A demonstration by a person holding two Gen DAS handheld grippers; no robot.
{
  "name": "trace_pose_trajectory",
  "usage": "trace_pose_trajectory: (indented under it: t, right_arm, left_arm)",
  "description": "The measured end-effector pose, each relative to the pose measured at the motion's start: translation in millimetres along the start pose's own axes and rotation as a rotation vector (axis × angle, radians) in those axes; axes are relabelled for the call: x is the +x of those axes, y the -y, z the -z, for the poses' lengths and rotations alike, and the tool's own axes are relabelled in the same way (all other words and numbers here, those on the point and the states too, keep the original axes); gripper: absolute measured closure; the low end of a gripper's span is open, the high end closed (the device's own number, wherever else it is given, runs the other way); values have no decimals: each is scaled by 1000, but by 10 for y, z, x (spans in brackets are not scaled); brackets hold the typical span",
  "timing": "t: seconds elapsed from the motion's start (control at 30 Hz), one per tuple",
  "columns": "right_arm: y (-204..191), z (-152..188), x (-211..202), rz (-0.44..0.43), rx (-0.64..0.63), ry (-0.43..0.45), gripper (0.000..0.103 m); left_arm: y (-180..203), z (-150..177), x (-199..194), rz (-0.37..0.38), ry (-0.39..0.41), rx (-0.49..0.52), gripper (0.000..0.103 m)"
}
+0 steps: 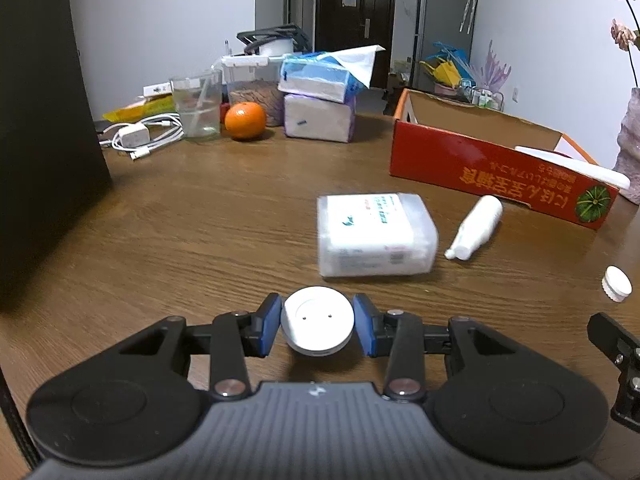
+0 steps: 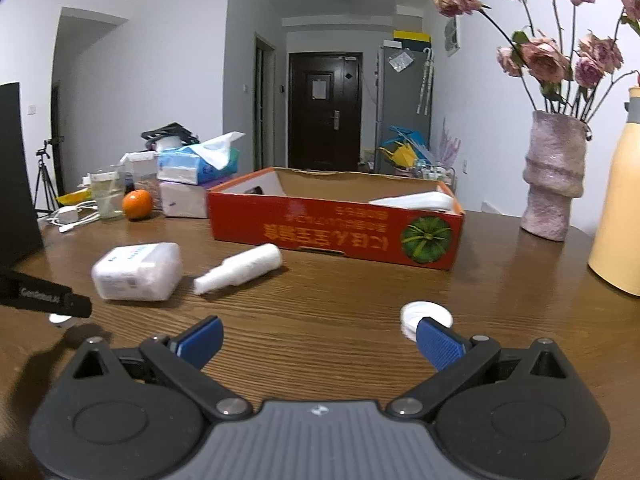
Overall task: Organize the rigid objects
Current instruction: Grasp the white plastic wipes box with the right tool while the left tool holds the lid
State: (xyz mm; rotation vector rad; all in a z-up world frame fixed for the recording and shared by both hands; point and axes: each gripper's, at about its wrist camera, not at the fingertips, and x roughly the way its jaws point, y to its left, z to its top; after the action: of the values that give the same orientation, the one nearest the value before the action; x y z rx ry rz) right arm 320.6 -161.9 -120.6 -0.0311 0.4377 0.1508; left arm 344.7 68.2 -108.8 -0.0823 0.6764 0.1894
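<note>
So the white round disc (image 1: 318,326) looks light, stiff and slick; my left hand-held gripper (image 1: 318,328) has it pinched by the rim just above the tabletop (image 1: 200,220). Right hand-held gripper (image 2: 318,344) hangs wide open, empty. Red box (image 1: 500,176) sits beyond.

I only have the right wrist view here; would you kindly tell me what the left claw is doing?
Observer: The left claw is shut on a round white disc, one blue pad on each side.
Operator: Thank you. Is anything close beyond the disc?
Observer: A white packet lies flat just beyond it, apart from it.
Operator: And what is on the far left of the table?
Observer: A white charger with its coiled cable, beside a clear cup.
</note>
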Motion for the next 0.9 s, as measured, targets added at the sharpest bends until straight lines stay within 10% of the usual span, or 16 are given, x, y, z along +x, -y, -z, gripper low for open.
trace_pose_trajectory:
  t: [0.9]
  right_arm:
    - [-1221, -176, 337, -106, -45, 9, 0]
  left_arm:
    - [-694, -137, 156, -60, 48, 66, 63]
